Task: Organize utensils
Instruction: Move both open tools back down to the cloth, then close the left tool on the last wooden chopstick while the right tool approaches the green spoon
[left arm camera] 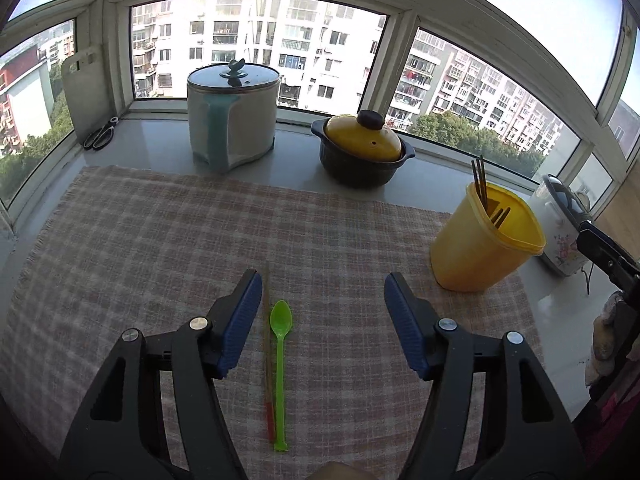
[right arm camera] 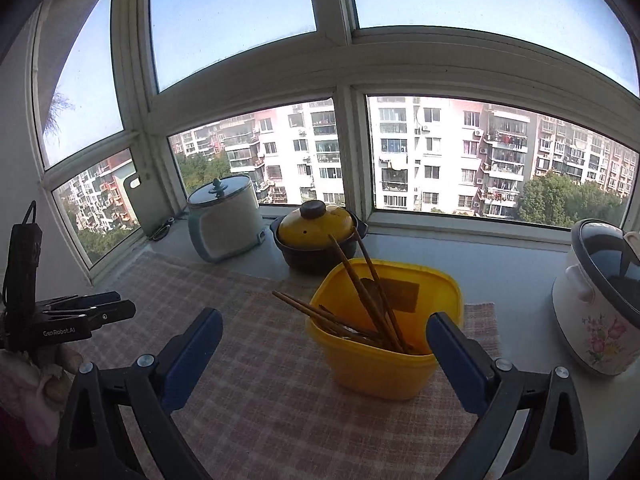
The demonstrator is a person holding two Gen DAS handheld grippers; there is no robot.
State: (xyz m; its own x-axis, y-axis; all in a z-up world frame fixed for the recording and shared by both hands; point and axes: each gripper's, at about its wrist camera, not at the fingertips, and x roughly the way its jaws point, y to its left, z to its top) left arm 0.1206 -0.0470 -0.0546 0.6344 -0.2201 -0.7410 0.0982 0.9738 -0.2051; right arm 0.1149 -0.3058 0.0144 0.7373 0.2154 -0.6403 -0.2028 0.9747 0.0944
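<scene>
Both claws agape, empty: left claw [left arm camera: 320,300], right claw [right arm camera: 324,338].

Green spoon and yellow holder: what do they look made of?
Green spoon: likely plastic, translucent, glossy, one uniform bright colour. Yellow holder: also looks like plastic, smooth and slightly shiny, thin moulded rim with rounded corners. The chopsticks inside look like wood or bamboo, brown and matte, though I can't be sure.
</scene>
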